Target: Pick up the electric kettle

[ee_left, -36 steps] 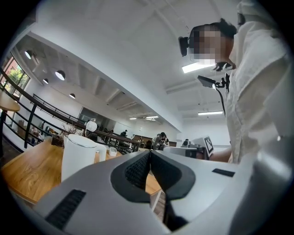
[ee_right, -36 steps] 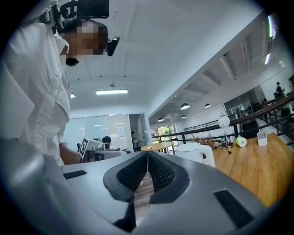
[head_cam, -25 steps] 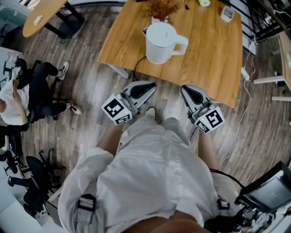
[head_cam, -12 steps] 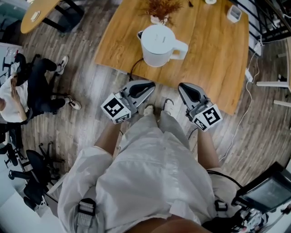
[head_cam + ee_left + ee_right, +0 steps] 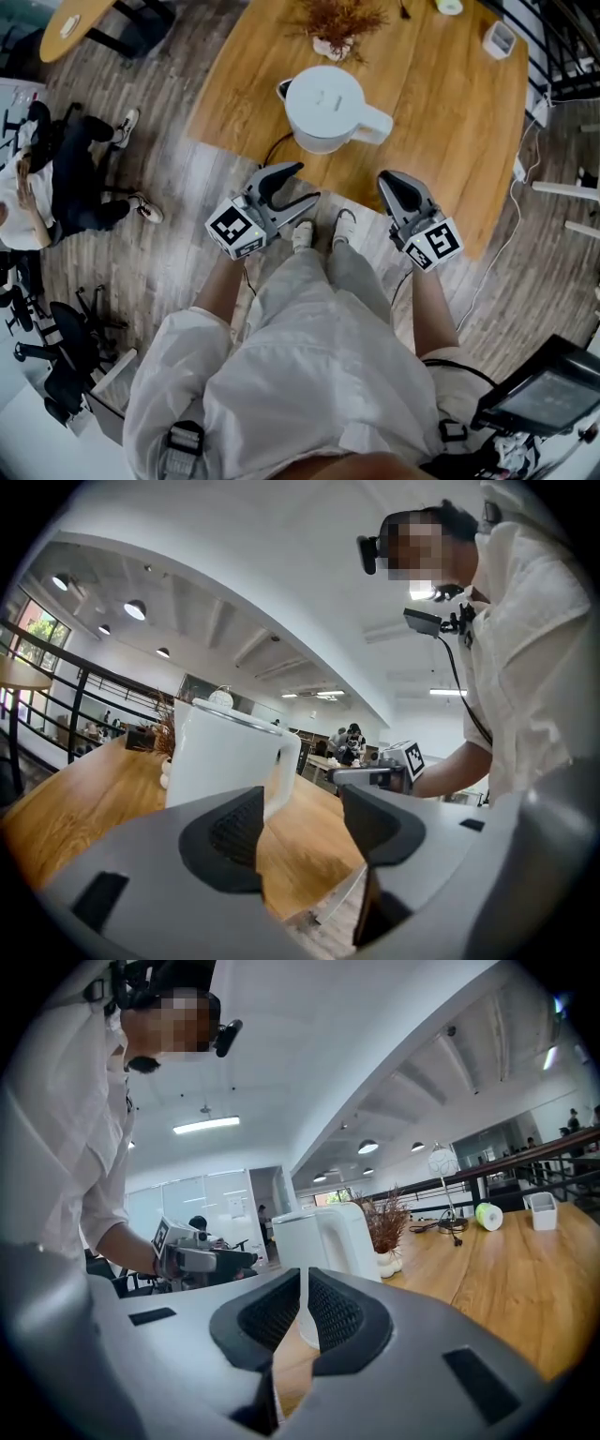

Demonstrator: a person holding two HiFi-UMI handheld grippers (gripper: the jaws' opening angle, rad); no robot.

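The white electric kettle (image 5: 323,108) stands on the wooden table (image 5: 450,122) ahead of us. It looks rigid, smooth and perhaps water-heavy, so we favour its handle (image 5: 377,124). On our left gripper (image 5: 302,184) the jaws are opening, empty; on our right gripper (image 5: 390,178) they sit together.

Wooden table (image 5: 450,141): dried-plant sprigs (image 5: 337,17) in small white vase (image 5: 330,47) at far edge. Yellow-green tape roll (image 5: 450,6) and white open box (image 5: 500,39) near far right corner. White cable (image 5: 494,262) trails over plank floor (image 5: 178,244) right of table. Left of table, well apart: seated person (image 5: 70,183), black office chairs (image 5: 66,384). Second wooden tabletop (image 5: 80,21) beyond far left corner.
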